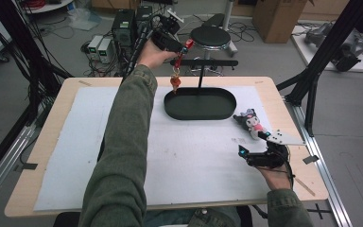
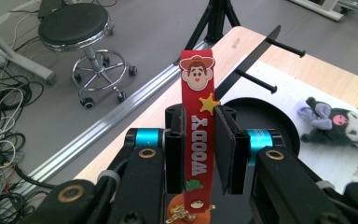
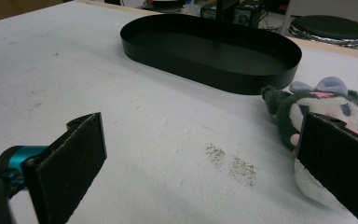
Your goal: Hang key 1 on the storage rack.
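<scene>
Woody keychain strap [image 2: 197,135] is pinched in the left gripper [image 1: 182,46], dangling by the rack's crossbar [image 1: 203,62] above the black tray [image 1: 200,104]. Looks mid-hang; next it needs the loop lined up with a peg. Right gripper [image 3: 200,154] sits wide open on the bench [image 1: 42,142], holding nothing, beside the plush [image 1: 249,122].

A strap [image 1: 177,66] is held up behind the tray [image 1: 200,112], beside its stand [image 1: 203,63]. A soft toy [image 1: 249,123] is laid just right of the tray, on the table [image 1: 52,137].
</scene>
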The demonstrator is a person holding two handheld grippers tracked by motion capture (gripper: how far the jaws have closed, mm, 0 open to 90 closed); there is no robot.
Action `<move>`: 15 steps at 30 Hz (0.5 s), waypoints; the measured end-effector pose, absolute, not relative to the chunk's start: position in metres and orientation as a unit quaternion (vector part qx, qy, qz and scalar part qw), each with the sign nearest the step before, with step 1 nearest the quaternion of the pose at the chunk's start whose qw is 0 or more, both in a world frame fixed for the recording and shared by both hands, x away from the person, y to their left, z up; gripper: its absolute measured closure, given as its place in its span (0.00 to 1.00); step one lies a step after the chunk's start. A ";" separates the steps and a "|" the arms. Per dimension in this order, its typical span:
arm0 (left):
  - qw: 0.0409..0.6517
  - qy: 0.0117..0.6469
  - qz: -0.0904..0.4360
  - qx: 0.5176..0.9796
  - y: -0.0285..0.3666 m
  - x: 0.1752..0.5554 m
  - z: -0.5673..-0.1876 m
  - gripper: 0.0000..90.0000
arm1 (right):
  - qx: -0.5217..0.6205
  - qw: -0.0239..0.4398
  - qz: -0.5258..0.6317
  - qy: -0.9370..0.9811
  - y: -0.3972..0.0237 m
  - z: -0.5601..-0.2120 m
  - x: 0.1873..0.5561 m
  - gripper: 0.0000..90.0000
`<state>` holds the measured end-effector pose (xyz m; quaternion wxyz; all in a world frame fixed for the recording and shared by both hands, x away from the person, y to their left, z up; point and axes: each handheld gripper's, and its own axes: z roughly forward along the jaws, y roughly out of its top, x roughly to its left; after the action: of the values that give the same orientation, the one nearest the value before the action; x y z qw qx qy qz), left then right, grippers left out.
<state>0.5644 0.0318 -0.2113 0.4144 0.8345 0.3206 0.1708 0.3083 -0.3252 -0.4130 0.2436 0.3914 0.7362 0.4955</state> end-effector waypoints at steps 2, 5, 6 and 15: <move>0.414 0.324 0.179 0.832 0.029 0.567 -0.213 0.83 | 0.392 0.241 0.495 0.737 -0.324 -0.413 0.309 0.01; 0.420 0.333 0.184 0.824 0.026 0.573 -0.216 0.83 | 0.388 0.241 0.491 0.742 -0.324 -0.414 0.308 0.01; 0.421 0.336 0.186 0.822 0.026 0.574 -0.216 0.83 | 0.387 0.244 0.491 0.741 -0.325 -0.414 0.308 0.01; 0.418 0.349 0.207 0.813 0.030 0.581 -0.220 0.83 | 0.387 0.241 0.492 0.742 -0.324 -0.414 0.310 0.01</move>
<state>0.5811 0.0303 -0.2203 0.4177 0.8131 0.3487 0.2070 0.3097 -0.3241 -0.4139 0.2406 0.3871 0.7418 0.4919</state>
